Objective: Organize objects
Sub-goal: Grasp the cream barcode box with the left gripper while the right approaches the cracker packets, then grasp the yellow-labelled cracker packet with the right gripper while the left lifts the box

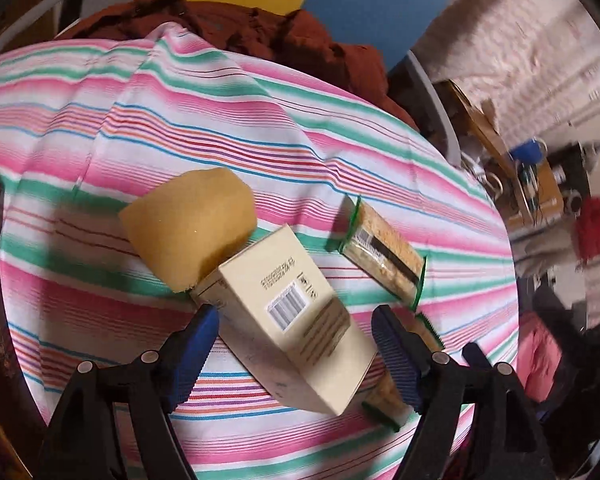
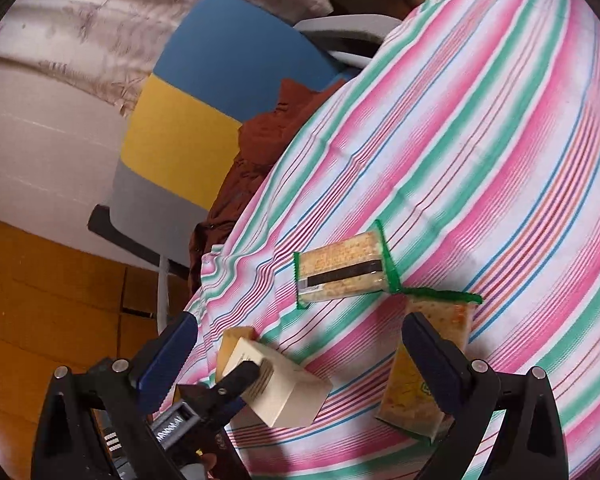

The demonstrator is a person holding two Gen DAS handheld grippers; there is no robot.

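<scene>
A cream box (image 1: 296, 316) with a barcode lies between the blue pads of my left gripper (image 1: 296, 320), which is open and straddles it with both pads close to its sides. The box's far end rests against a yellow sponge (image 1: 192, 232). One cracker packet (image 1: 380, 248) with green edges lies to the right. A second packet (image 1: 430, 330) is partly hidden behind the right finger. In the right wrist view my right gripper (image 2: 300, 344) is open above the table. The box (image 2: 288, 396) lies between its fingers and the second packet (image 2: 456, 320) lies behind its right finger.
A striped pink, green and white cloth (image 1: 220, 120) covers the round table. A brown garment (image 1: 260, 28) is bunched at its far edge. A chair (image 2: 204, 92) with a blue, yellow and grey back stands behind it. Clutter (image 1: 540, 184) sits off the table's right side.
</scene>
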